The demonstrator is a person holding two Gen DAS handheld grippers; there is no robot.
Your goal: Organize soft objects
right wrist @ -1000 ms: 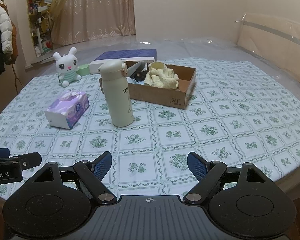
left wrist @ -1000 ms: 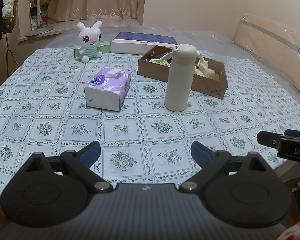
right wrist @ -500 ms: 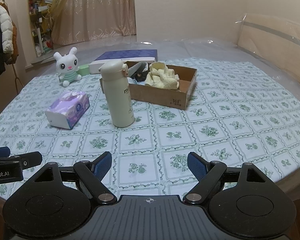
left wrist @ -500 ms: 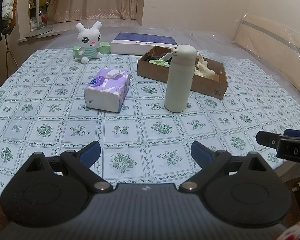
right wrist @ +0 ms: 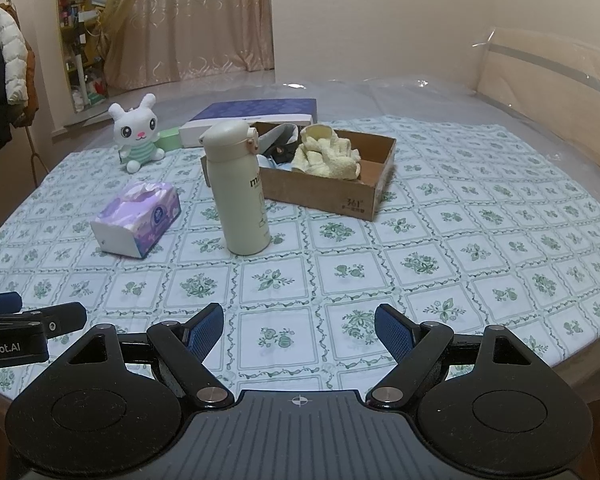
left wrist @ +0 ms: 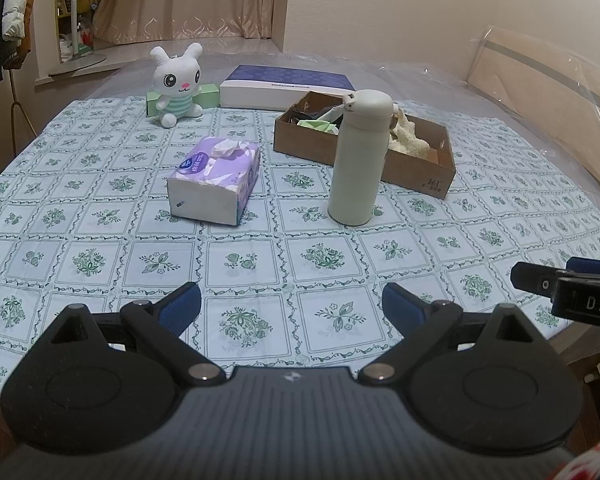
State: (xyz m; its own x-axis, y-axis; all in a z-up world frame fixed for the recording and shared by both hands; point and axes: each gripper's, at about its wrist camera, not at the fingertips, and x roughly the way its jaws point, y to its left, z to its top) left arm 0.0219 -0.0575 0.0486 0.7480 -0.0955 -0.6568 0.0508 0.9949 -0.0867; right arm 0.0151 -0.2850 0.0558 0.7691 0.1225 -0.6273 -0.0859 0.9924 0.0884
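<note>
From the left wrist camera, the left gripper (left wrist: 291,304) hangs over the near edge of the surface (left wrist: 100,248), which wears a green floral checked cloth; its jaws stand wide apart with nothing between them. Taking the cream flask (left wrist: 358,158) as landmark, upright near the middle: the purple tissue pack (left wrist: 214,180) lies to its left, well apart. The cardboard box (left wrist: 416,168) sits just behind it and to its right, holding a yellowish plush bundle (left wrist: 410,140) and some darker fabric. The white rabbit toy (left wrist: 177,82) sits far behind and left of the flask, before a green box (left wrist: 206,94); a blue-lidded flat box (left wrist: 288,86) lies behind the flask.

From the right wrist camera, the right gripper (right wrist: 299,330) also has its jaws spread wide and empty, low and in front of the flask (right wrist: 240,186). The tissue pack (right wrist: 138,218) is left of the flask, the cardboard box (right wrist: 340,192) behind and right of it with the plush bundle (right wrist: 326,158) inside, and the rabbit toy (right wrist: 137,134) behind and left.
</note>
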